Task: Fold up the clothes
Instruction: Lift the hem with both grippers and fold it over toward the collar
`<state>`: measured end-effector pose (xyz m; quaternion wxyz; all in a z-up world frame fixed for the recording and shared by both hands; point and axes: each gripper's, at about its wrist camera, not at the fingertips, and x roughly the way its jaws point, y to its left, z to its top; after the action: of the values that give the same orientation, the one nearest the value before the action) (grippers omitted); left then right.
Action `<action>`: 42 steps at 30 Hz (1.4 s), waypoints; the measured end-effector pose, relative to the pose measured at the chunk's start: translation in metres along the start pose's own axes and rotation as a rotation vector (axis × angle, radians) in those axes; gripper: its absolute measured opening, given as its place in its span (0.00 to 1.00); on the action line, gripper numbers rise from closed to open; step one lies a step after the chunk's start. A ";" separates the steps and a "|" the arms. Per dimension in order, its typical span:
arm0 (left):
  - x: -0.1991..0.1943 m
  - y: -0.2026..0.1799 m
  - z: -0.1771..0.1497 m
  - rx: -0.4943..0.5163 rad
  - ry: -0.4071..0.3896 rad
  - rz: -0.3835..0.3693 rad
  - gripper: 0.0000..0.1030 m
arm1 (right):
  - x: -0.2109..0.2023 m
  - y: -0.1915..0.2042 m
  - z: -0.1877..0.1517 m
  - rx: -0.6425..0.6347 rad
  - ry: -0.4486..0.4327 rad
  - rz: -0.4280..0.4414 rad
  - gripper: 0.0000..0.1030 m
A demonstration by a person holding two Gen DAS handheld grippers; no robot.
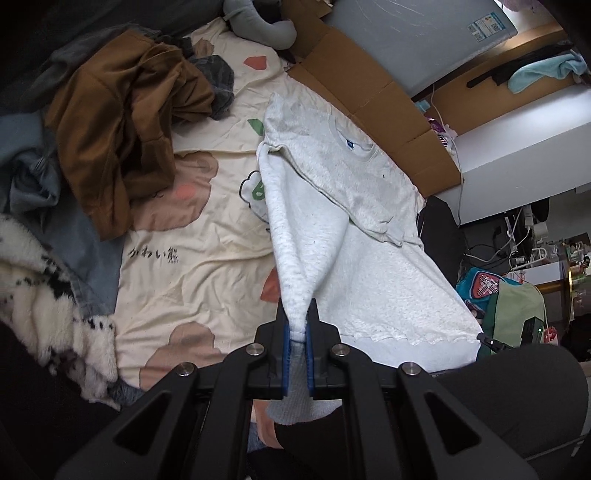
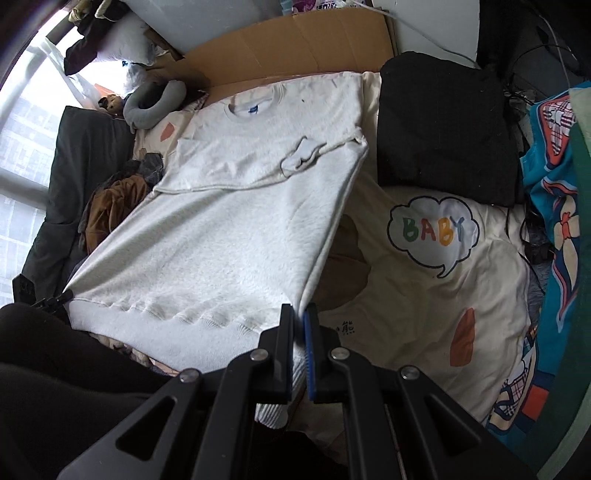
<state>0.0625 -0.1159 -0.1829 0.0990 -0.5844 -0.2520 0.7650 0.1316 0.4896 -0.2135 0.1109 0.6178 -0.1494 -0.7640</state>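
From your left wrist, the bed (image 1: 192, 236) has open cream sheet only in the middle strip. Along its left edge a brown garment (image 1: 122, 129) is heaped on grey and blue clothes, with a black-and-white fleece (image 1: 44, 295) below it near the bottom-left corner. Flattened cardboard (image 1: 369, 92) closes off the far right edge, and a grey neck pillow (image 1: 258, 22) lies at the top end. Your left gripper (image 1: 298, 328) has its fingers closed on one hem corner of the white sweatshirt (image 1: 369, 266), which rises off the sheet from there; the fabric bunches into a tight ridge between the blue pads. The hem stretches taut to the right, where the tip of the other gripper shows.

From your right wrist, the right gripper (image 2: 299, 317) is clamped on the opposite hem corner. The sweatshirt (image 2: 221, 236) is pale heather white with a ribbed hem and round collar carrying a small blue tag; one sleeve is folded across the chest, its cuff (image 2: 299, 157) lying near the right side seam. The collar end rests at the far edge against the cardboard (image 2: 295, 37). A folded black garment (image 2: 443, 129) sits just beside the sweatshirt's right shoulder. Bare sheet with a "BABY" speech bubble (image 2: 432, 229) lies to the right, bounded by a teal patterned blanket (image 2: 554, 221).
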 end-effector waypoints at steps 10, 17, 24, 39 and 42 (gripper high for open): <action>-0.009 0.011 -0.029 -0.058 0.012 -0.017 0.06 | -0.019 -0.004 -0.030 0.029 0.012 0.016 0.04; 0.004 0.002 0.008 -0.015 -0.011 -0.072 0.06 | -0.027 -0.003 -0.002 0.014 -0.020 0.022 0.04; 0.021 -0.009 0.051 0.005 -0.016 -0.085 0.06 | -0.024 -0.001 0.044 -0.029 -0.047 0.049 0.04; 0.022 -0.036 0.121 0.045 -0.024 -0.054 0.06 | -0.024 0.017 0.102 -0.091 -0.110 0.131 0.04; 0.022 -0.037 0.138 0.030 -0.039 -0.071 0.06 | -0.024 0.020 0.115 -0.077 -0.123 0.148 0.04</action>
<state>-0.0795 -0.1114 -0.1564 0.1298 -0.5586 -0.2630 0.7759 0.0245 0.4899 -0.1623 0.1812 0.5524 -0.1718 -0.7953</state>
